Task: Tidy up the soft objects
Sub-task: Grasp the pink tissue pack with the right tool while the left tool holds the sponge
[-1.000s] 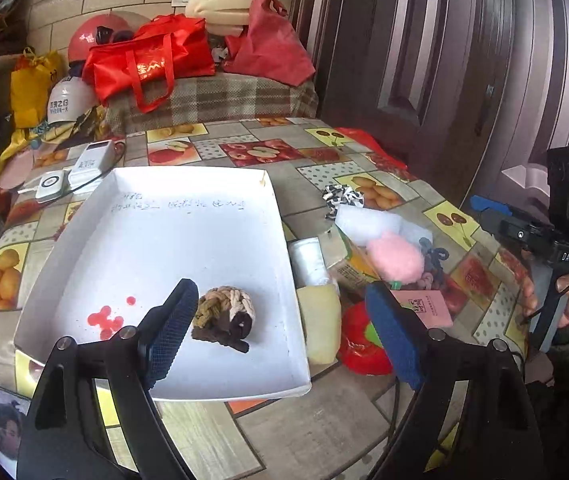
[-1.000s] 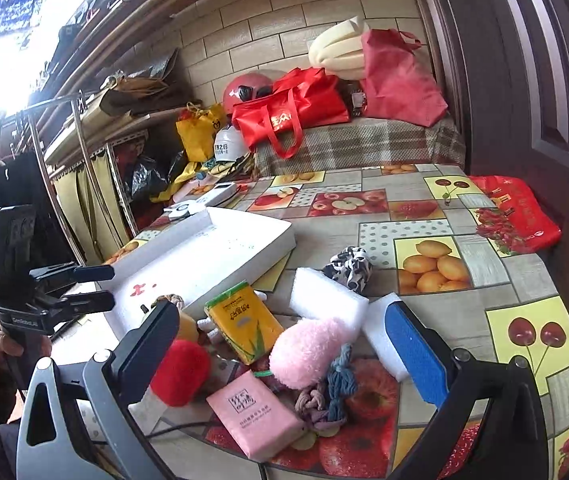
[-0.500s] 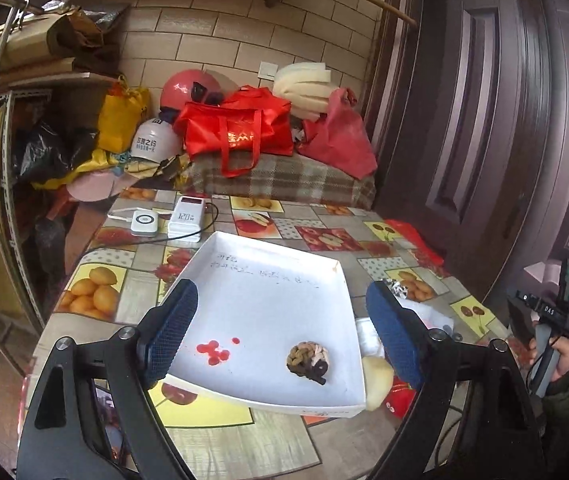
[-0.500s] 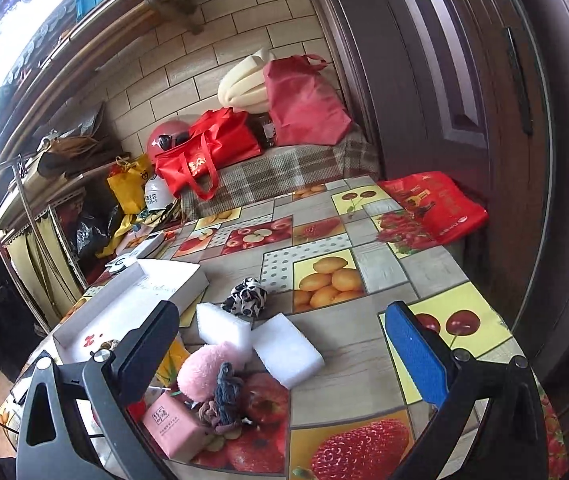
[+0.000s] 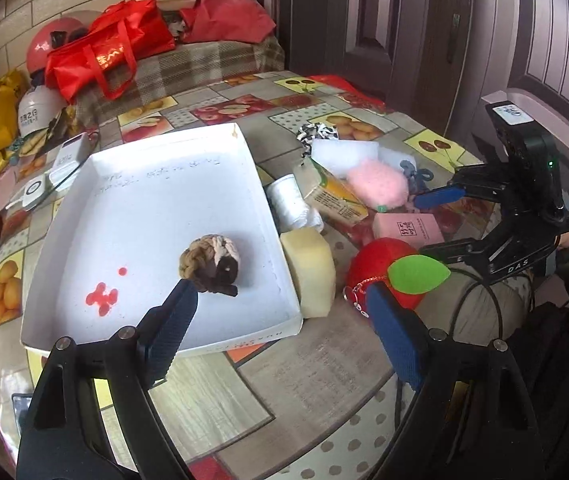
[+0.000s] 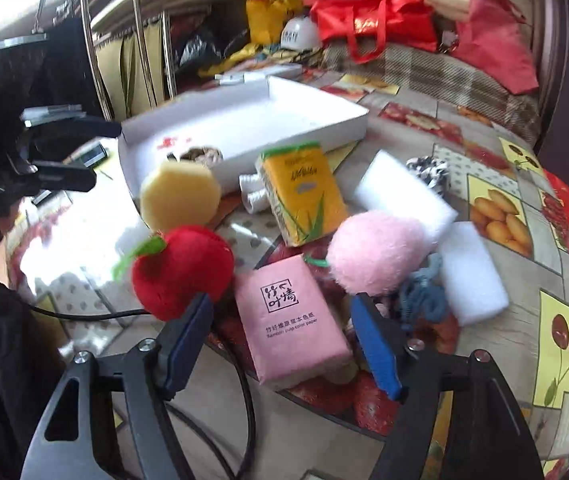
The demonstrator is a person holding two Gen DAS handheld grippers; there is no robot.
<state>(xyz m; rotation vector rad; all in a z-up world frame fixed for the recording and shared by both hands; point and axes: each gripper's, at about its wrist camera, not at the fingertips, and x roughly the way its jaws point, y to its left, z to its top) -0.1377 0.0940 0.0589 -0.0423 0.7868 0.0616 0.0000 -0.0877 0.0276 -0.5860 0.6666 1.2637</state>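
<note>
Table (image 5: 316, 376): a fruit-print cloth is seen over the top; the tray and all loose items are carried on it.
White tray (image 5: 156, 200): laid on the left part of the table in the left wrist view; red spots are seen on its near-left floor.
Left gripper (image 5: 280, 320): held above the near right corner of the tray; the jaws are spread wide, with nothing between them.
Right gripper (image 6: 280, 332): held low over the pile to the right of the tray; the jaws are spread to either side of the pink tissue pack, and contact with it cannot be told.
Pink tissue pack (image 6: 290, 320): laid flat at the near edge of the pile, between the blue pads.
Yellow tissue pack (image 6: 304, 192): laid just beyond the pink pack, near the tray wall.
White foam blocks (image 6: 468, 272): two are laid at the right of the pile, one farther, one nearer.
Red plush apple (image 5: 388, 272): set to the right of the tray, just beside the yellow sponge; a green leaf is seen on it.
Yellow sponge (image 5: 312, 268): stood against the tray's right wall, outside it.
Pink pompom (image 6: 376, 256): rested between the yellow pack and the foam blocks.
Braided brown ball (image 5: 210, 262): laid inside the tray, near its right wall.
Blue knitted piece (image 6: 424, 292): laid to the right of the pink pack, touching the pompom.
</note>
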